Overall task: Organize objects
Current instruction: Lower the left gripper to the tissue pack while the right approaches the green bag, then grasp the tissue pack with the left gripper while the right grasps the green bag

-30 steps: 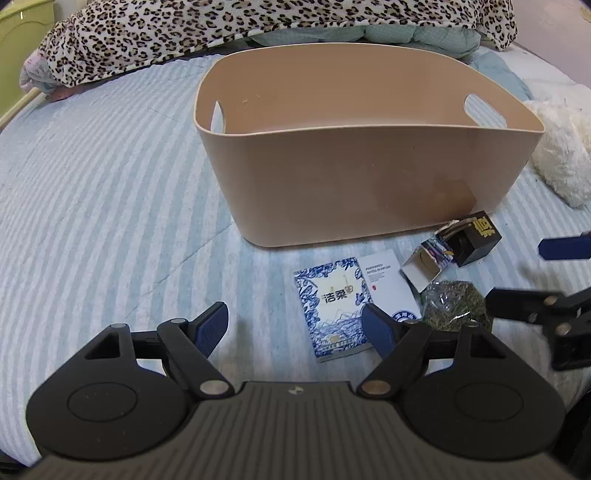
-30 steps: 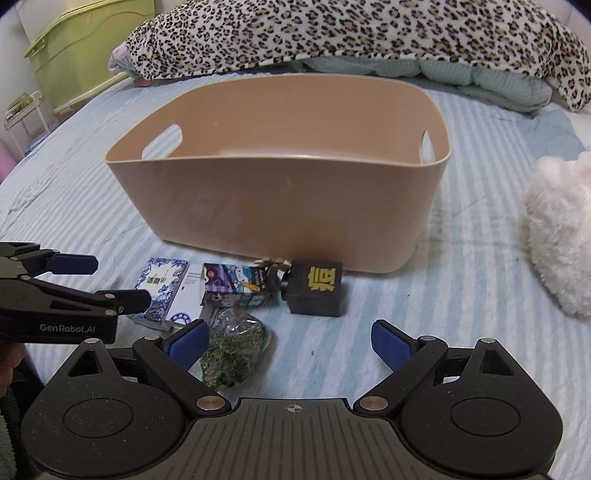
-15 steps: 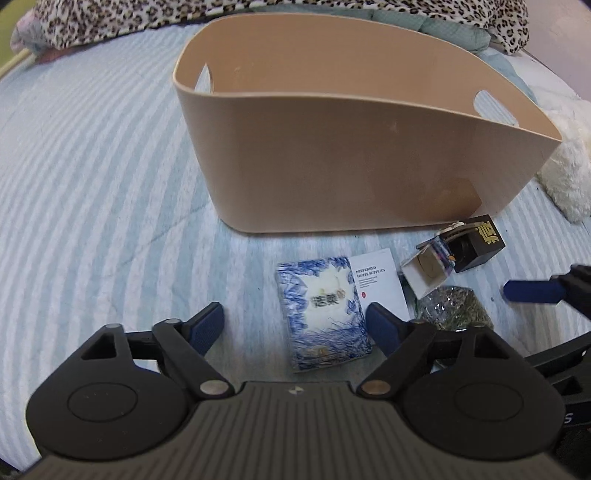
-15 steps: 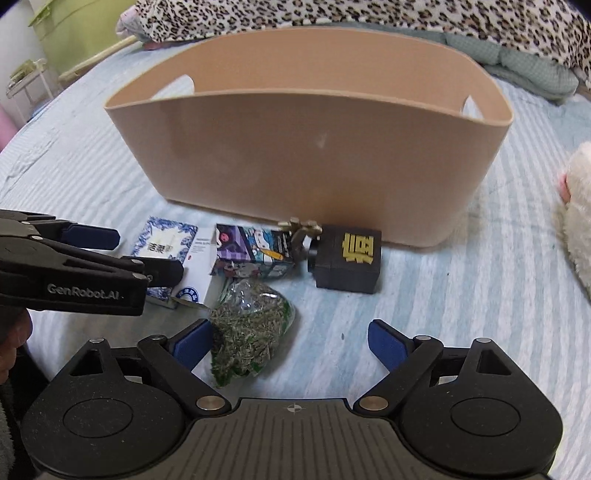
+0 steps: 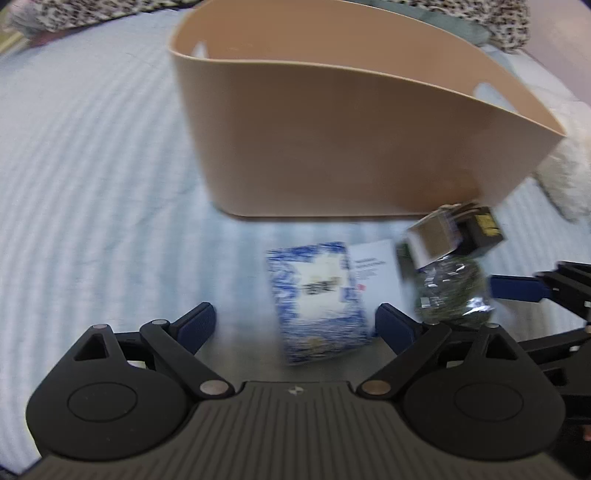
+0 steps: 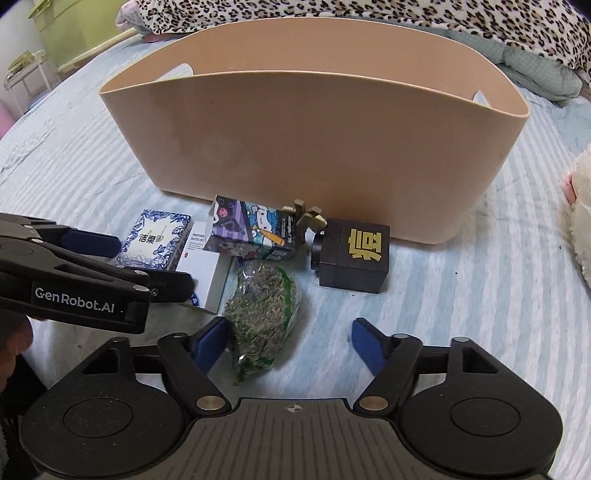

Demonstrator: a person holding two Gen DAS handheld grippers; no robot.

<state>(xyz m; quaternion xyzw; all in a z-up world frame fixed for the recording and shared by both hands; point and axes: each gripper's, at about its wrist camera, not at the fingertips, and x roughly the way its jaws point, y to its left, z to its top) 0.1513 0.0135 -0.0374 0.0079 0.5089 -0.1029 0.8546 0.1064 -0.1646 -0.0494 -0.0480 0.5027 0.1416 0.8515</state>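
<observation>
A tan plastic basket (image 5: 351, 147) (image 6: 314, 147) stands on the striped bed. In front of it lie a blue-and-white tissue pack (image 5: 317, 299) (image 6: 155, 236), a white card (image 5: 376, 269) (image 6: 201, 269), a cartoon-printed carton (image 6: 251, 232) (image 5: 432, 236), a black box with a gold character (image 6: 354, 254) (image 5: 480, 229) and a clear bag of green dried leaves (image 6: 262, 306) (image 5: 450, 291). My left gripper (image 5: 295, 325) is open, low over the tissue pack. My right gripper (image 6: 290, 343) is open, with the leaf bag by its left finger.
A white plush toy (image 6: 580, 221) (image 5: 569, 173) lies right of the basket. A leopard-print blanket (image 6: 369, 18) is heaped behind it. A green storage box (image 6: 74, 33) stands at the far left. The left gripper (image 6: 92, 273) shows at the right wrist view's left edge.
Both grippers have moved forward and down toward the objects. The left one has closed in on the tissue pack; the right one has closed in on the leaf bag. Both stay open.
</observation>
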